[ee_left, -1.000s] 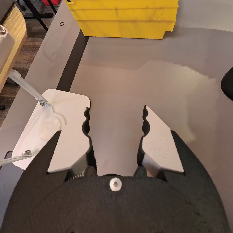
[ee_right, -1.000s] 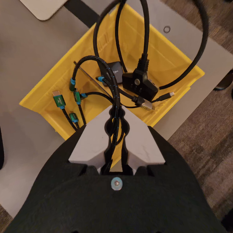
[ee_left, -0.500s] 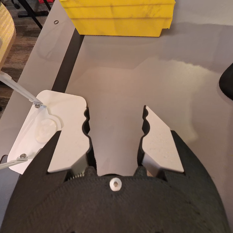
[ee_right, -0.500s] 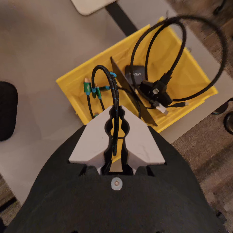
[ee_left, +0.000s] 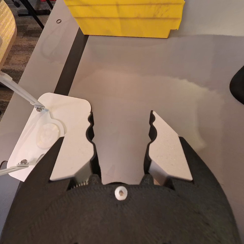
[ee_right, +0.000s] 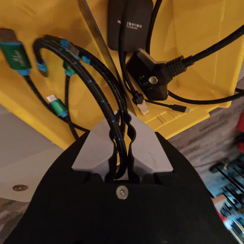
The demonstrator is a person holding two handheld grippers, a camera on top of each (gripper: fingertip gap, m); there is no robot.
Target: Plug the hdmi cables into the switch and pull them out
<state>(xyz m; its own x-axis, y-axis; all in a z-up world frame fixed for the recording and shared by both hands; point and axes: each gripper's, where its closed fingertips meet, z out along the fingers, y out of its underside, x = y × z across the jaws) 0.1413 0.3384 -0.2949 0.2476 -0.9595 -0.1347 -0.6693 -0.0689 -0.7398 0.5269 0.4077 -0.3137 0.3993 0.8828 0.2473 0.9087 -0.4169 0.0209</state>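
My right gripper is shut on black braided HDMI cables with blue flecks, just above the yellow bin. Their green plugs hang loose over the bin's left compartment. The black HDMI switch, with a round button and a thick black cable, lies in the right compartment beside a black flat box. My left gripper is open and empty over the bare grey table, well short of the yellow bin.
A dark divider splits the bin. A small white-tipped plug and a thin USB cable end lie near the switch. A white bracket plate sits at the left gripper's left. A black object is at the right table edge. The grippers' ends are close to 40 centimetres from one another. The right tips stand about 7 centimetres off the black HDMI switch.
My right gripper has dropped much closer to the bin with the cables still in it. The left view has shifted a little toward the bin.
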